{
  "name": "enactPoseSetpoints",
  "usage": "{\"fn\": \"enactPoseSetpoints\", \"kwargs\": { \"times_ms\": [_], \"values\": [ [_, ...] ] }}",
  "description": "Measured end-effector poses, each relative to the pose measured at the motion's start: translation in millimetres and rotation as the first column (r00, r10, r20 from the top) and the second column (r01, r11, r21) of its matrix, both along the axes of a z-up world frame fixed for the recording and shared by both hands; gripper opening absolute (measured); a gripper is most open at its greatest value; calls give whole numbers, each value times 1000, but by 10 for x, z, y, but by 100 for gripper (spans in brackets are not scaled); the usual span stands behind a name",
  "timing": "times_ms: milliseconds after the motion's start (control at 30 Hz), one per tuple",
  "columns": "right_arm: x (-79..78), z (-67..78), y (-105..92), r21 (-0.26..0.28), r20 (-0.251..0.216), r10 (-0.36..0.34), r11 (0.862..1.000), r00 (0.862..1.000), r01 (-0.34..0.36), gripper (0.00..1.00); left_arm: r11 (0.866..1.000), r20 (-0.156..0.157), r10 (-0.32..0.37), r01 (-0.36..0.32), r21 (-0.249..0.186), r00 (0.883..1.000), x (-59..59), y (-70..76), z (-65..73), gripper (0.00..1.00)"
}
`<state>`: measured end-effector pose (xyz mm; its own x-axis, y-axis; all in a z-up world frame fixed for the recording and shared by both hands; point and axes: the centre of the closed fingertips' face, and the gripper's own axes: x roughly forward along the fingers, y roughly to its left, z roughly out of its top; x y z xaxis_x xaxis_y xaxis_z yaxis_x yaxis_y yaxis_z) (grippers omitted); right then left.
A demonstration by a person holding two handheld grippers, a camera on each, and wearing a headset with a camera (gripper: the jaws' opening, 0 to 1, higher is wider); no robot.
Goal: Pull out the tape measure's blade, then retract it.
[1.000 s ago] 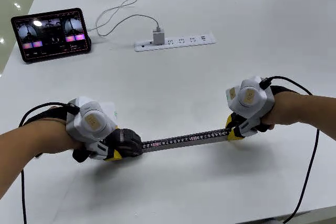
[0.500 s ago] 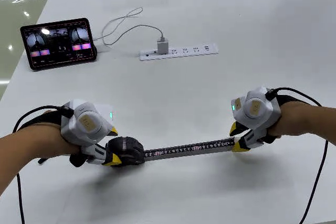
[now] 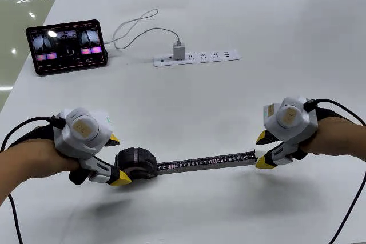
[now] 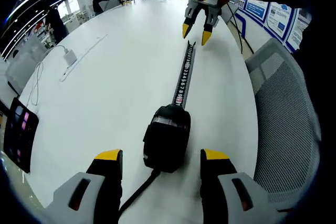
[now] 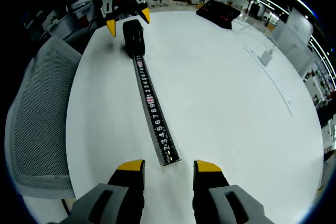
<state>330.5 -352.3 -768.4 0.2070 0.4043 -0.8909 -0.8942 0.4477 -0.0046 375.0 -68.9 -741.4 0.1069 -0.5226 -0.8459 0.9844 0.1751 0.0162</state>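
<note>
Tape measure blade (image 3: 206,162), thin and springy, is best pinched at its tip, far from the case (image 3: 136,163); left gripper (image 3: 117,159) and right gripper (image 3: 262,150) are held wide open, empty.

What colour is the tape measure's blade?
The blade is black with white numbers; clearest in right gripper view.

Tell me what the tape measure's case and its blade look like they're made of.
Case: probably black plastic, maybe rubber-coated; matte with a soft sheen along its rounded top. Blade: likely thin coated metal; a dark, straight, flat strip with printed pale numerals and a dull gloss.
</note>
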Motion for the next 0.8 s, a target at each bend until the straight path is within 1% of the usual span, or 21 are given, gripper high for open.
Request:
{"fn": "enactPoseSetpoints", "kwargs": {
  "times_ms": [67, 133, 200, 233, 333, 367, 433, 467, 567, 600, 633, 667, 700, 733, 800],
  "values": [
    [-17, 12, -16, -4, 24, -7, 1000, 1000, 7, 38, 999, -12, 28, -28, -18, 1000, -17, 8, 9, 59],
    [-28, 33, -20, 10, 39, -35, 999, 999, 35, 41, 998, -24, 54, -54, -26, 998, -29, 26, 11, 61],
    [-53, 49, -26, 33, 42, -66, 997, 997, 64, 41, 994, -34, 97, -98, -41, 995, -35, 42, 24, 62],
    [-75, 58, -35, 43, 43, -83, 996, 996, 82, 41, 991, -34, 118, -120, -57, 992, -33, 45, 37, 64],
    [-141, 54, -60, 59, 40, -114, 992, 993, 111, 43, 984, -35, 153, -156, -81, 988, -40, 81, 49, 67],
    [-162, 56, -67, 63, 41, -120, 991, 992, 117, 44, 983, -36, 162, -165, -83, 986, -45, 100, 46, 68],
    [-202, 98, -58, 98, 31, -166, 982, 986, 162, 43, 978, -31, 183, -186, -95, 983, -48, 129, 46, 69],
    [-189, 138, -60, 117, 47, -189, 976, 981, 182, 43, 973, -19, 199, -199, -112, 980, -38, 132, 69, 69],
    [-218, 209, -65, 142, 55, -228, 965, 972, 219, 46, 960, 10, 243, -239, -144, 970, -10, 154, 126, 71],
    [-233, 222, -65, 147, 54, -231, 964, 972, 221, 46, 957, 9, 250, -245, -155, 968, -17, 155, 143, 72],
    [-252, 244, -71, 147, 66, -232, 964, 971, 220, 47, 952, -4, 263, -260, -160, 965, -36, 172, 151, 72],
    [-249, 256, -88, 145, 80, -236, 964, 968, 223, 48, 948, -27, 276, -277, -158, 961, -66, 185, 141, 73],
    [-259, 268, -101, 144, 86, -244, 962, 966, 230, 48, 945, -38, 283, -286, -158, 958, -81, 202, 137, 75],
    [-269, 284, -119, 152, 87, -263, 957, 961, 248, 49, 938, -34, 303, -304, -168, 952, -68, 227, 137, 77],
    [-287, 294, -142, 164, 89, -286, 949, 954, 269, 51, 931, -40, 319, -321, -174, 947, -87, 263, 132, 77]
  ]
}}
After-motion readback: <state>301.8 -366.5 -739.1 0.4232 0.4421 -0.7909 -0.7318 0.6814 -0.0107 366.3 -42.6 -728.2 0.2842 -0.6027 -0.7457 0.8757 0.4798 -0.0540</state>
